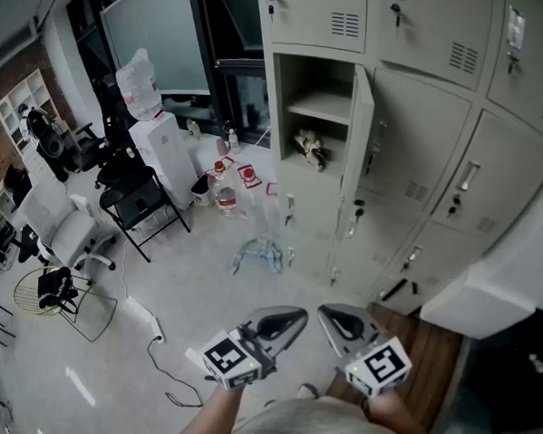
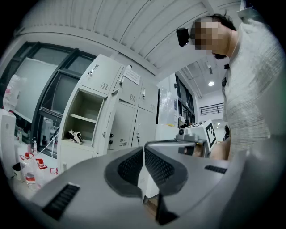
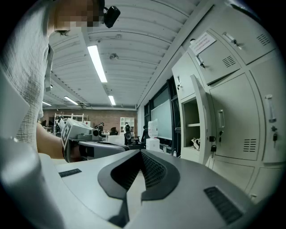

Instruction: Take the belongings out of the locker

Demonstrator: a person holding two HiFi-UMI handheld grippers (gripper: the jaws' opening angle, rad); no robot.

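Head view, looking steeply down on a bank of grey lockers (image 1: 421,129). One locker door (image 1: 361,125) stands open, and its compartment is divided by a shelf (image 1: 321,105). The belongings, a small black-and-white item (image 1: 310,148) too small to identify, lie on the compartment floor below the shelf, toward its back, well apart from both grippers.

The left gripper (image 1: 293,316) and the right gripper (image 1: 328,312) are held side by side at the bottom edge of the view, near each other and pointing toward the lockers. In each gripper view the two ribbed pads meet along one line with nothing between them, so both pairs of jaws are closed and empty.

On the floor by the lockers' lower left corner lie a grey-blue cloth (image 1: 260,254) and a cluster of plastic bottles (image 1: 223,195). Further left stand a water dispenser (image 1: 157,156), a black folding chair (image 1: 141,200) and a white office chair (image 1: 66,233). A cable (image 1: 160,360) trails across the floor near the left gripper.
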